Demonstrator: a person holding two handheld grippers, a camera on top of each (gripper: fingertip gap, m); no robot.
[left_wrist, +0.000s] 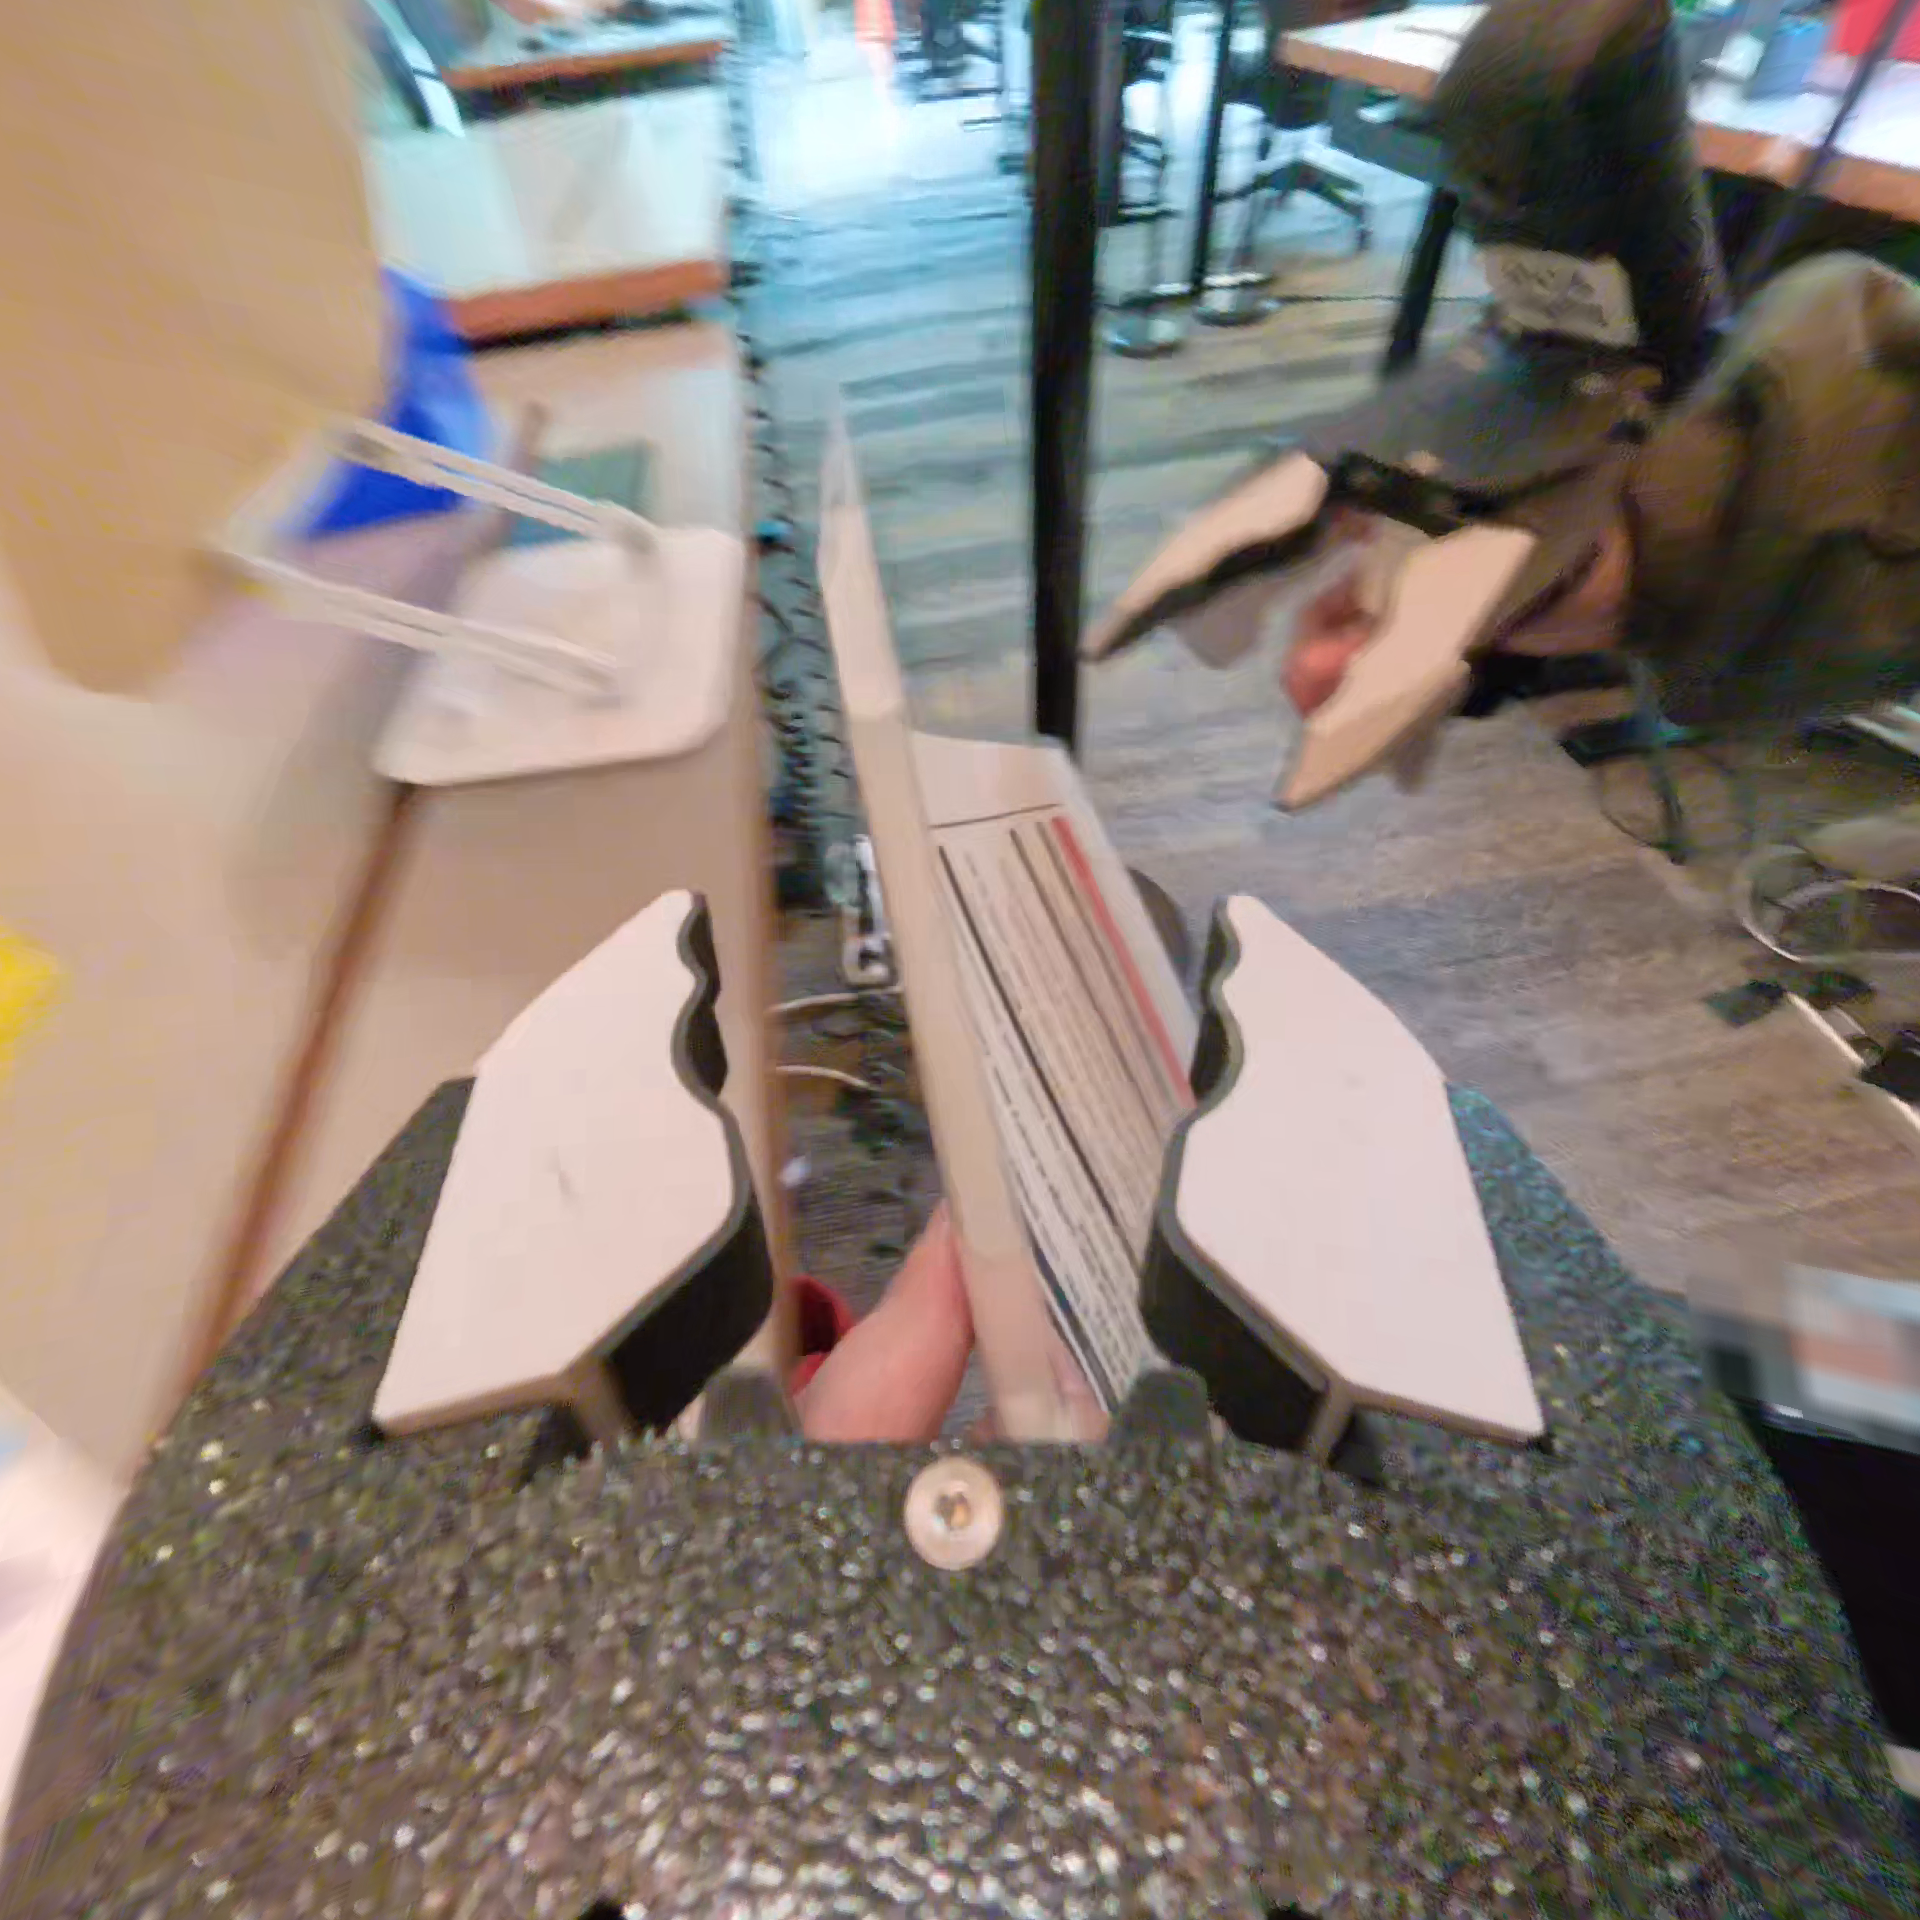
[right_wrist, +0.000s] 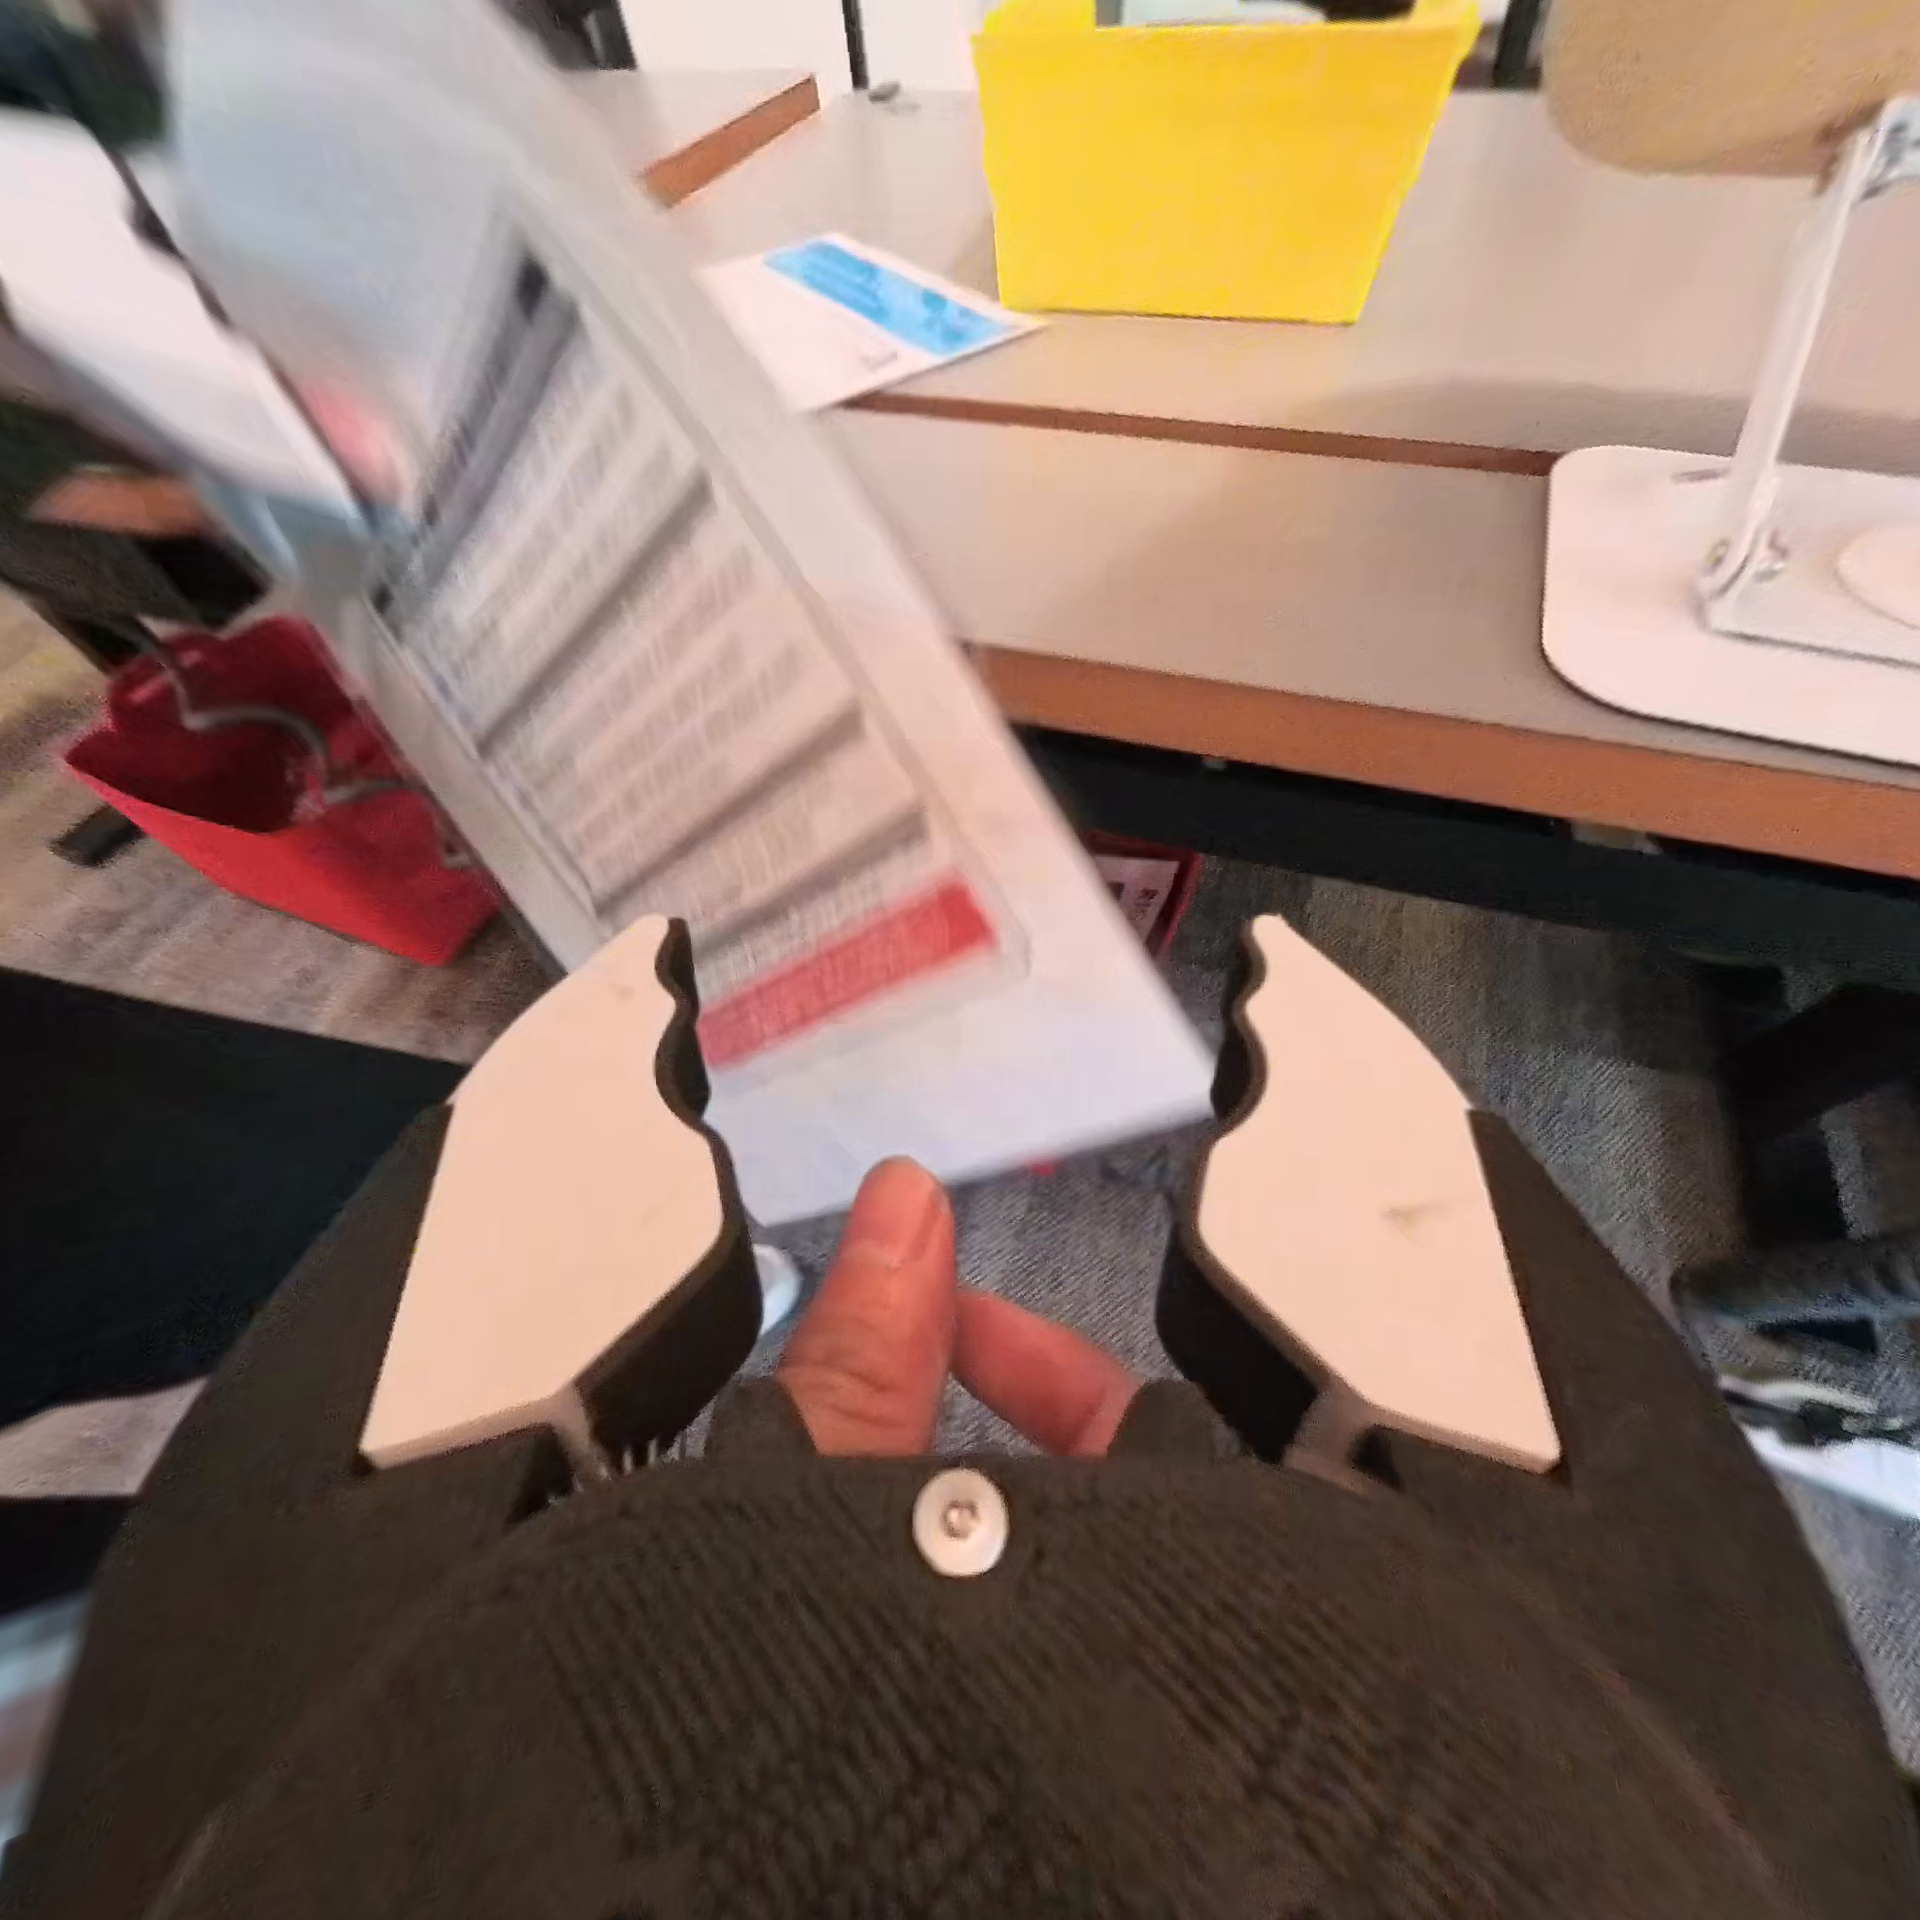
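Between the wide-open fingers of the left claw (left_wrist: 961, 997) stands a white printed sheet (left_wrist: 1049, 1039), held from below by a bare thumb (left_wrist: 894, 1340), not squeezed. Right claw (right_wrist: 961, 1023) gapes too, empty; the blurry sheet (right_wrist: 644, 665) maybe hangs just past it. Behind sits a yellow box (right_wrist: 1205, 177) on the tabletop (right_wrist: 1247, 551).

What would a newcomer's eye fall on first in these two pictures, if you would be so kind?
First, the flat white printed card with grey rows and a red band, tilted in mid-air, blurred; it stands edge-on between the open left gripper, fingers visible beneath it. Next, the bright yellow open bin on the grey wood-edged table, and the red bucket on the carpet at left. The right gripper gapes open, empty.
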